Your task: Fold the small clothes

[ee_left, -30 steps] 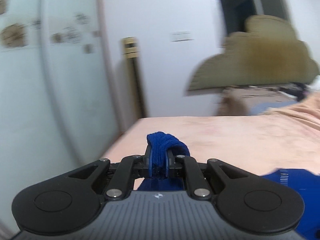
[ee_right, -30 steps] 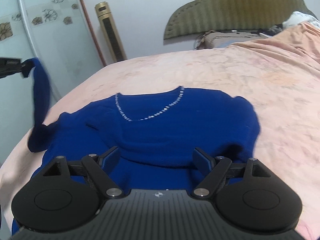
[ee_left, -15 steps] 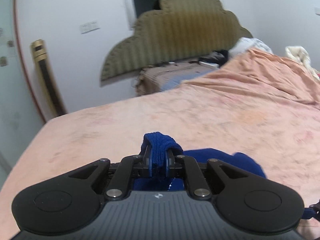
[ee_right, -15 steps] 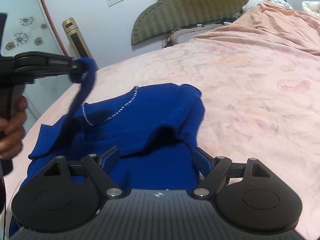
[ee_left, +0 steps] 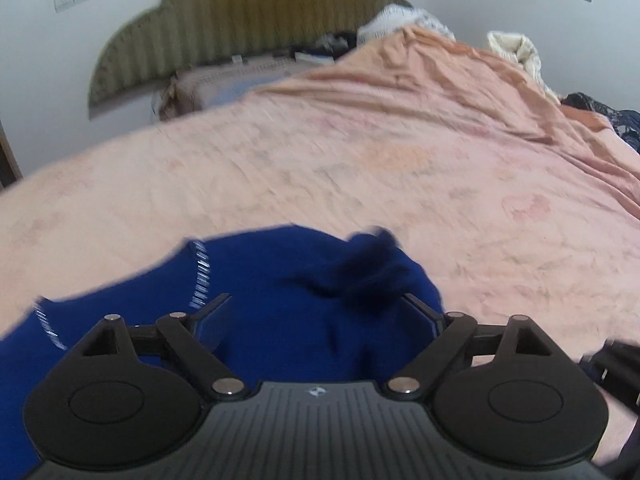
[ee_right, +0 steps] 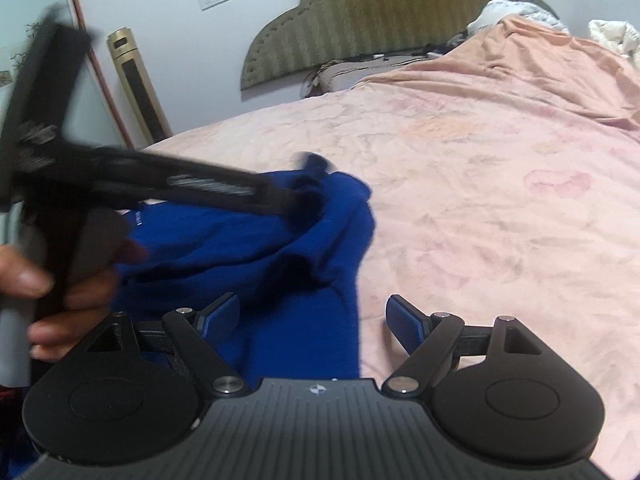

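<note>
A small blue sweater (ee_left: 280, 292) with a sparkly neckline trim (ee_left: 199, 276) lies on the pink bedspread (ee_left: 400, 168). Its sleeve (ee_left: 372, 264) is dropped across the body, blurred. My left gripper (ee_left: 316, 320) is open above the sweater, holding nothing. In the right wrist view the sweater (ee_right: 240, 248) lies left of centre, and the left gripper (ee_right: 296, 200) reaches over it from the left. My right gripper (ee_right: 314, 316) is open and empty over the sweater's right edge.
An olive padded headboard (ee_right: 380, 12) and pillows stand at the far end of the bed. Rumpled bedding (ee_left: 516, 48) lies at the far right. A gold tower fan (ee_right: 138, 84) stands by the wall at left.
My left gripper swung right over the sweater with the sleeve, then opened and let the sleeve go onto the sweater's body. My right gripper stayed open and drifted right.
</note>
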Available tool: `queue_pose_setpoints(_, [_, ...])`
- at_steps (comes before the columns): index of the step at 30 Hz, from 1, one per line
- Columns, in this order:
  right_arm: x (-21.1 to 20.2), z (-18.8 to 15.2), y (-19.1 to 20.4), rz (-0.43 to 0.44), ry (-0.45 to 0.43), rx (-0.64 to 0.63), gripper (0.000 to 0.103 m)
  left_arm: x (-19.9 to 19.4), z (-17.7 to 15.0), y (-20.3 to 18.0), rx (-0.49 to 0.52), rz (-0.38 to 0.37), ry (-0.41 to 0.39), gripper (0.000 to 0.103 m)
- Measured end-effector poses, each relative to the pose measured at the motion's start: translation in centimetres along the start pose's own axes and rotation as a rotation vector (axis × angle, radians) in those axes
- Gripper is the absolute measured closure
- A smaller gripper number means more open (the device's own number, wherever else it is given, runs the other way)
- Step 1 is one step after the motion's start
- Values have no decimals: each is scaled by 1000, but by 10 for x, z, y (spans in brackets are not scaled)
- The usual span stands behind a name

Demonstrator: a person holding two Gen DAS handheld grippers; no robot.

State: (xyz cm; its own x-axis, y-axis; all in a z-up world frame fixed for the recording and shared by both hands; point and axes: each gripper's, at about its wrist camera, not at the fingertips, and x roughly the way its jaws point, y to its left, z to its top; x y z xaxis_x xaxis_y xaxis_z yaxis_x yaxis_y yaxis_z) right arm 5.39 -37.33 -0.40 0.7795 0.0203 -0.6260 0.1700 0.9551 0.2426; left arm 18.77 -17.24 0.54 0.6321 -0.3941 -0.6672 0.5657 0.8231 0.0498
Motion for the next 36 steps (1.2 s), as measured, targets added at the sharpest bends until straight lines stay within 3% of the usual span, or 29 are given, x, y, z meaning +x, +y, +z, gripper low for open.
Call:
queue_pose_setpoints(5, [5, 20, 6, 27, -31, -29, 20, -52, -14, 44, 2, 140, -58, 13])
queue_pose_setpoints(10, [28, 41, 28, 64, -63, -125, 20, -83, -73, 98, 1, 336, -47, 13])
queue_pose_setpoints(12, [41, 48, 33, 13, -86, -178, 20, -90, -100, 117, 12, 396, -19, 13])
queue_pose_setpoints(15, [72, 56, 37, -140, -78, -288, 21, -96, -136, 139, 27, 459, 20, 13])
queue_pose_setpoints(16, [81, 58, 38, -160, -66, -324, 28, -96, -147, 146, 32, 481, 36, 13])
queue_pose_setpoints(18, [93, 60, 40, -156, -39, -346, 57, -90, -162, 154, 40, 534, 69, 13])
queue_pose_setpoints(20, [102, 61, 41, -164, -9, -344, 79, -92, -169, 159, 29, 567, 32, 12])
queue_pose_setpoints(23, [100, 59, 41, -147, 9, -321, 81, -90, -168, 168, -11, 679, 27, 12])
queue_pose_setpoints(25, [90, 58, 38, -71, 9, -268, 81, -89, -170, 179, -46, 742, 38, 11])
queue_pose_setpoints(26, [88, 58, 37, -42, 17, -256, 77, -89, -171, 185, -72, 738, 47, 11])
queue_pose_setpoints(29, [93, 51, 36, -114, 41, -285, 57, -94, -171, 194, -156, 698, 45, 11])
queue_pose_setpoints(31, [87, 47, 36, -172, 28, -277, 55, -97, -170, 193, -164, 707, 37, 11])
queue_pose_setpoints(33, [73, 42, 37, -133, -10, -260, 45, -95, -173, 190, -149, 718, 38, 11])
queue_pose_setpoints(34, [71, 39, 38, -121, -5, -277, 31, -92, -175, 190, -142, 717, 48, 11])
queue_pose_setpoints(35, [74, 34, 40, -131, 21, -309, 25, -91, -176, 190, -139, 721, 48, 11])
queue_pose_setpoints(36, [78, 30, 40, -165, 50, -331, 26, -94, -175, 189, -142, 719, 53, 12])
